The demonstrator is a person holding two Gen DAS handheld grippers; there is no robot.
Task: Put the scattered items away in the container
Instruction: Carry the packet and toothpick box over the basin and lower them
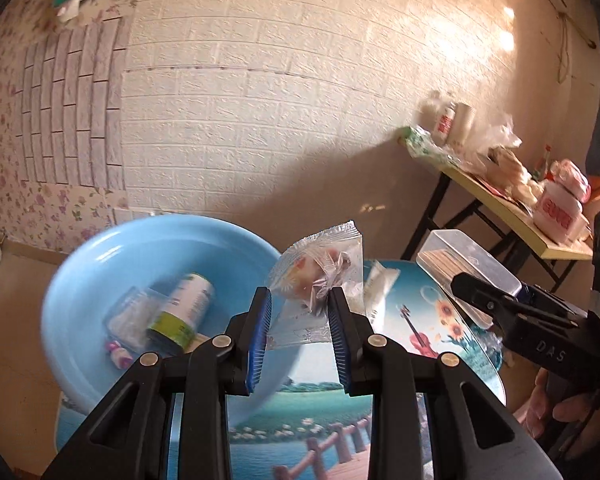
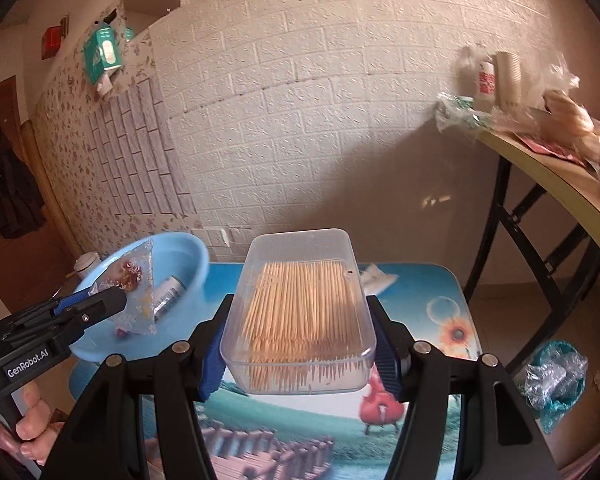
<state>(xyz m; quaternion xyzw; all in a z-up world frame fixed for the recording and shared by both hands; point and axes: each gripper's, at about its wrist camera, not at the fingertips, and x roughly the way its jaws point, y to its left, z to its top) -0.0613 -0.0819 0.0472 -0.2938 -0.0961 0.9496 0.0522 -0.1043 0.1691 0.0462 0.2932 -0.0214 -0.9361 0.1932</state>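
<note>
Left gripper (image 1: 300,300): clenched on a clear snack packet (image 1: 320,264), pinched low down between the blue pads, most of the packet standing up above the fingertips. Beyond and left of those fingertips: blue basin (image 1: 72,280), holding a can (image 1: 184,308) on its side, a small clear packet (image 1: 130,316) touching it, and a tiny pink-white sweet (image 1: 118,354) near the rim.

Right gripper (image 2: 298,320): grasping a clear plastic box of toothpicks (image 2: 300,308) across its width, one pad on each long side, box lifted clear of the table (image 2: 440,300) and tilted slightly toward the camera. Just past the box's far right corner: white sachet (image 2: 376,278) lying flat on the tabletop. Far left of the right gripper: basin and the other gripper with its packet. Low right, off the table: crumpled foil wrapper (image 2: 556,376).
</note>
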